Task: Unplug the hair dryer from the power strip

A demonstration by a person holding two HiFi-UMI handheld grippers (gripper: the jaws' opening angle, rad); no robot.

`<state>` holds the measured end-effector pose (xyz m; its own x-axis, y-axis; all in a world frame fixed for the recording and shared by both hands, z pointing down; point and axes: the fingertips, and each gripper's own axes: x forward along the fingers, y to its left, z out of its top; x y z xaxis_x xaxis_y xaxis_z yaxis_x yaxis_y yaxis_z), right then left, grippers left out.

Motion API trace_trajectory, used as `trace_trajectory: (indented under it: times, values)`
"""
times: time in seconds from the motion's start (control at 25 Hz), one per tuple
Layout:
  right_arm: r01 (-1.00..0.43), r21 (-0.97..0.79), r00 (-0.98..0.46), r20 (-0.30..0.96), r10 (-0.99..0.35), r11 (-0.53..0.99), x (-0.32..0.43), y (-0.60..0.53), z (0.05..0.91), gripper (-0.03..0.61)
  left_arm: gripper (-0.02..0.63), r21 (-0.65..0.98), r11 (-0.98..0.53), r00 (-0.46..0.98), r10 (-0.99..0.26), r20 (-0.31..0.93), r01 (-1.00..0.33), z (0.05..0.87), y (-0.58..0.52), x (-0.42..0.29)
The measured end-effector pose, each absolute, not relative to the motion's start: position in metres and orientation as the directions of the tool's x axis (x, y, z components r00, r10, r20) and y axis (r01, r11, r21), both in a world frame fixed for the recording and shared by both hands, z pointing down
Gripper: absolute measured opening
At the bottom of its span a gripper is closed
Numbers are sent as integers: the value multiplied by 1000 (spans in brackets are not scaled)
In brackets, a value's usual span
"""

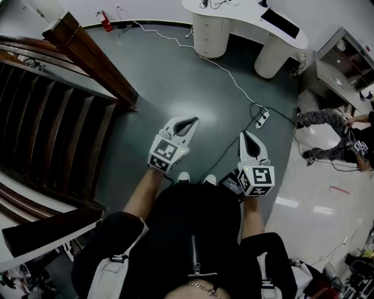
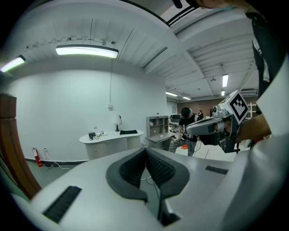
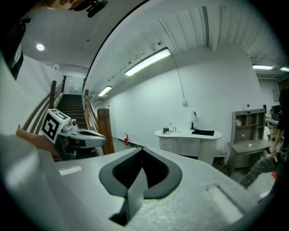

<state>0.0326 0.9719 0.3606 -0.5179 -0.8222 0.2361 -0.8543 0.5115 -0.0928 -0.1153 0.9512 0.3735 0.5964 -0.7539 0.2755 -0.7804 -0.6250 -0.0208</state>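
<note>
The power strip [image 1: 262, 118] lies on the grey-green floor [image 1: 175, 76], ahead and a little to the right of the person holding the grippers, well apart from both of them. A white cable [image 1: 217, 63] snakes to it from the far wall. A thin black cord [image 1: 229, 149] runs from it back toward the person's white shoes [image 1: 183, 176]. I can't pick out the hair dryer anywhere.

The left gripper [image 1: 190, 121] is held out in front of the body, its jaws pressed together with nothing between them. The right gripper [image 1: 245, 135] is just beside it, also closed and empty, and its tips point roughly toward the strip.

A dark wooden staircase [image 1: 52, 117] stands on the left. A curved white desk [image 1: 239, 17] sits by the far wall. Off to the right, another person [image 1: 327, 117] crouches where the floor turns paler.
</note>
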Motion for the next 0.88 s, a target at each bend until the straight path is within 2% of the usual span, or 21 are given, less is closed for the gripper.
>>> trace_trajectory:
  times: [0.36, 0.88]
  values:
    - [-839, -62, -537, 246, -807, 540, 35, 973, 367, 6, 12, -33, -620, 587, -757, 288, -784, 372, 949, -102]
    - [-788, -128, -612, 260, -747, 602, 66, 984, 383, 6, 12, -59, -600, 558, -772, 305, -798, 377, 962, -54]
